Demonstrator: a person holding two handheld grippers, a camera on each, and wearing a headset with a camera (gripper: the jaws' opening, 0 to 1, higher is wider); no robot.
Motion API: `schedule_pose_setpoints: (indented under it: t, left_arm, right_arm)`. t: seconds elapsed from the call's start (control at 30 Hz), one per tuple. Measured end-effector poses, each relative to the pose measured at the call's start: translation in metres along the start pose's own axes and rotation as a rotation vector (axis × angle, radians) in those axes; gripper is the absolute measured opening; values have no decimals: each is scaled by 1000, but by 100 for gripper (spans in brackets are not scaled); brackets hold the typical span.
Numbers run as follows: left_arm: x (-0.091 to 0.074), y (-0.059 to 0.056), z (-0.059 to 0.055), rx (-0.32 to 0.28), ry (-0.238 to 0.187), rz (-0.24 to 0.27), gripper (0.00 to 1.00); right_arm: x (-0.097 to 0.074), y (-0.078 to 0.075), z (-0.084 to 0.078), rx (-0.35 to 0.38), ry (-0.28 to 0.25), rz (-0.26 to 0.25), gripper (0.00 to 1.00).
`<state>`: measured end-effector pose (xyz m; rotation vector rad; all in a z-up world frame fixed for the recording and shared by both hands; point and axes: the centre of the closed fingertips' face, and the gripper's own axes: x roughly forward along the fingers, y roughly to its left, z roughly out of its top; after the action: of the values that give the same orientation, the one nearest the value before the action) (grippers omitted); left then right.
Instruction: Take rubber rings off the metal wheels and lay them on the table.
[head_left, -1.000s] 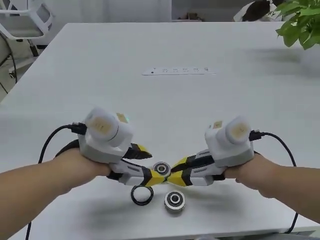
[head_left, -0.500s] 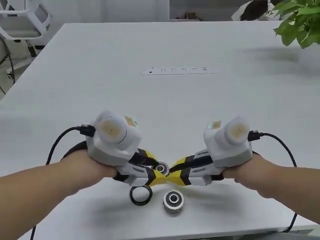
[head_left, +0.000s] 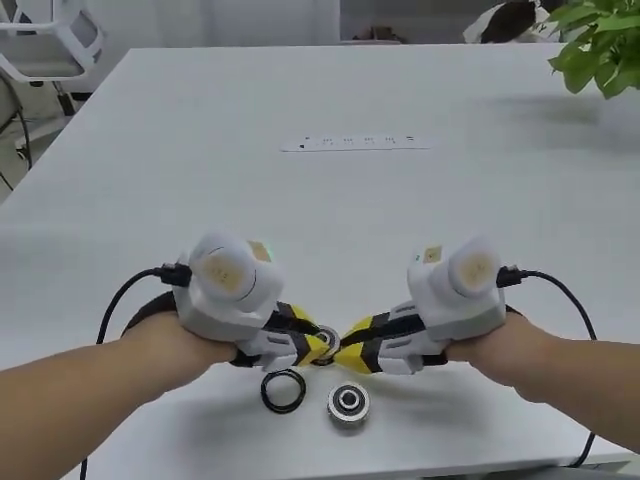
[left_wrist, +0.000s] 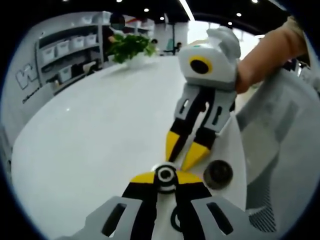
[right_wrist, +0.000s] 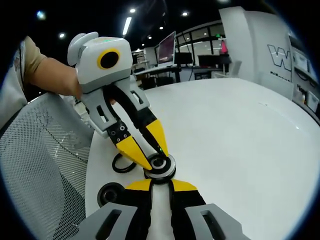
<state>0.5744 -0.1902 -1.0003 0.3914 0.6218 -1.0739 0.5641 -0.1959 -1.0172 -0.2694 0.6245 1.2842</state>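
Nearest you, a loose rubber ring (head_left: 283, 390) and a metal wheel (head_left: 348, 401) lay side by side on the table (head_left: 400, 220). Just beyond them, your left claw (head_left: 320, 347) was clamped on a second wheel (left_wrist: 166, 176). Your right claw (head_left: 347, 352) touched that wheel's rim, but I could not tell whether it gripped.

Wheel (head_left: 322, 346) mostly hidden between my jaw tips; right hand-held gripper (right_wrist: 159, 184) hold on it unclear. Loose ring (left_wrist: 173, 220) half behind my left jaws.
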Motion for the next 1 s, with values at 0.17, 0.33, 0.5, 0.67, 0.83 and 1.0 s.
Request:
schedule_pose_setpoints:
  t: [0.17, 0.33, 0.5, 0.67, 0.83, 1.0]
  left_arm:
    - [0, -1, 0, -3, -3, 7, 13]
    - [0, -1, 0, 0, -3, 20, 13]
    - [0, -1, 0, 12, 1, 34, 13]
    - [0, -1, 0, 20, 4, 48, 13]
    - [0, -1, 0, 21, 7, 50, 13]
    - [0, -1, 0, 22, 11, 54, 13]
  right_arm:
    - [-1, -3, 0, -19, 17, -13, 0]
    - [-1, -4, 0, 28, 13, -20, 0]
    - [-2, -7, -1, 211, -15, -23, 0]
    - [-5, -11, -1, 325, -47, -13, 0]
    - [-7, -10, 0, 374, -66, -7, 0]
    - [-9, -9, 2, 398, -82, 0, 0]
